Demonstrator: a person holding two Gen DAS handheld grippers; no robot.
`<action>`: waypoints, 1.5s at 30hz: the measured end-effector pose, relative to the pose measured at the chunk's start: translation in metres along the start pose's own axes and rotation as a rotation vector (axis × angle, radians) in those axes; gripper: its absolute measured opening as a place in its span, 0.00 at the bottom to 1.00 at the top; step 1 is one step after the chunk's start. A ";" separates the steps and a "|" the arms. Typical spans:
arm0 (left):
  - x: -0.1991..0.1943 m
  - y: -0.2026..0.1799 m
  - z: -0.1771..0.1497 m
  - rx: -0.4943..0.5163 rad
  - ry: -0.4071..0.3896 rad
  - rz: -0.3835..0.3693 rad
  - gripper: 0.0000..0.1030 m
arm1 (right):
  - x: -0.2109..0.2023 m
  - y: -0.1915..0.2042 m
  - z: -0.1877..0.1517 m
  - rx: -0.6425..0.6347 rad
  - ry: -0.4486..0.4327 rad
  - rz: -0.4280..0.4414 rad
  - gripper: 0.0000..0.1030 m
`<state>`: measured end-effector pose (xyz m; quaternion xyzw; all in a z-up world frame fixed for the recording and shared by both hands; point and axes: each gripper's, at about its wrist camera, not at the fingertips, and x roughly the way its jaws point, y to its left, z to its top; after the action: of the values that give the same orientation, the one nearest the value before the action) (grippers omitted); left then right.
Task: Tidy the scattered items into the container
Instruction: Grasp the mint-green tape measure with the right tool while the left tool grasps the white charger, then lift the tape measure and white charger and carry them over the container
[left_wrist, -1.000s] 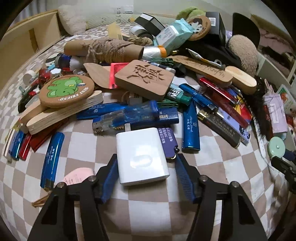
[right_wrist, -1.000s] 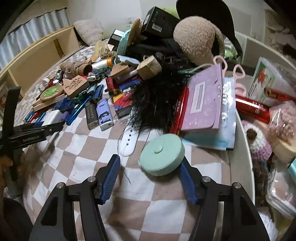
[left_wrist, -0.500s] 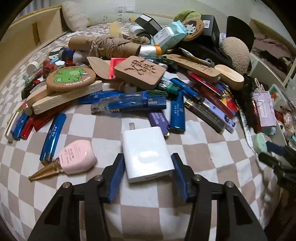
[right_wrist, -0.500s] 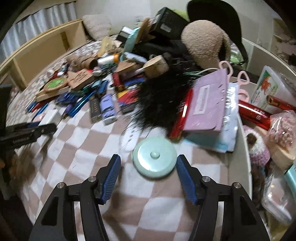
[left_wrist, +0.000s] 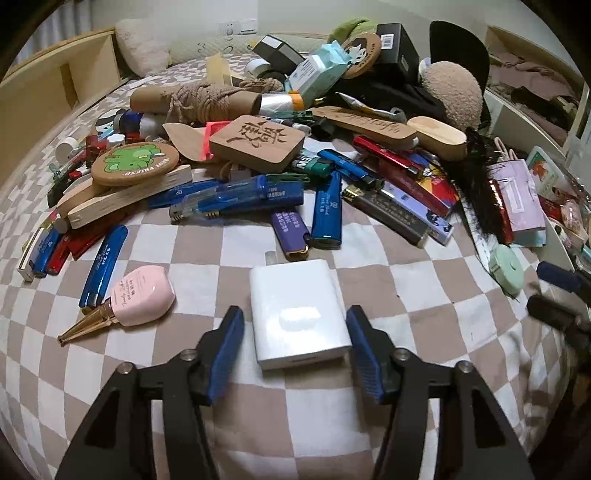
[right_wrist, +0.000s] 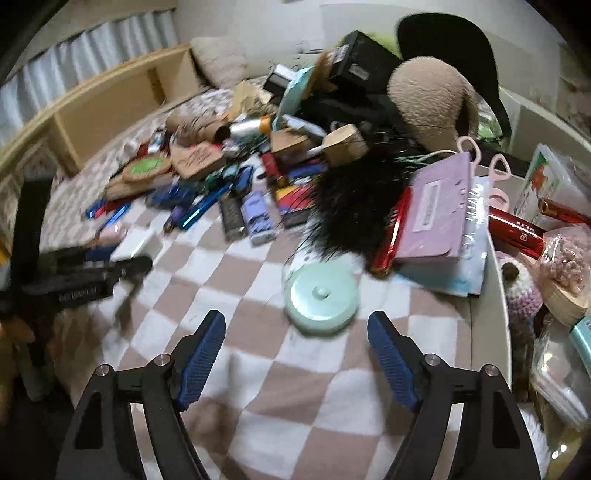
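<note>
The white charger lies between the left gripper's wide fingers; the right gripper's gape short of the green disc.

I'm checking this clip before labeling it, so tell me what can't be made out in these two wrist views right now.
- Left wrist view: whether the left gripper pads touch the white charger; thin gaps show, too close to judge.
- Right wrist view: motion blur smears the pile's labels; the mint round case lies ahead of the open right gripper.
- Right wrist view: the white container is cut by the frame edge.
</note>
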<state>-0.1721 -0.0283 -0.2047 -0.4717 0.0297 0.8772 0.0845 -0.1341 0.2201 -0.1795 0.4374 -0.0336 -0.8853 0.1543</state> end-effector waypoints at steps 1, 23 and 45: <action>0.001 0.000 0.000 0.001 0.001 0.001 0.57 | 0.001 -0.004 0.004 0.014 -0.001 0.025 0.77; 0.011 -0.003 0.005 -0.015 0.007 0.029 0.67 | 0.041 0.014 0.008 -0.050 0.067 -0.072 0.54; -0.009 -0.003 -0.012 -0.117 0.006 0.023 0.44 | 0.019 0.004 -0.005 0.062 0.075 -0.079 0.49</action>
<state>-0.1566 -0.0282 -0.2039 -0.4782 -0.0160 0.8769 0.0465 -0.1402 0.2113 -0.1959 0.4757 -0.0380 -0.8723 0.1067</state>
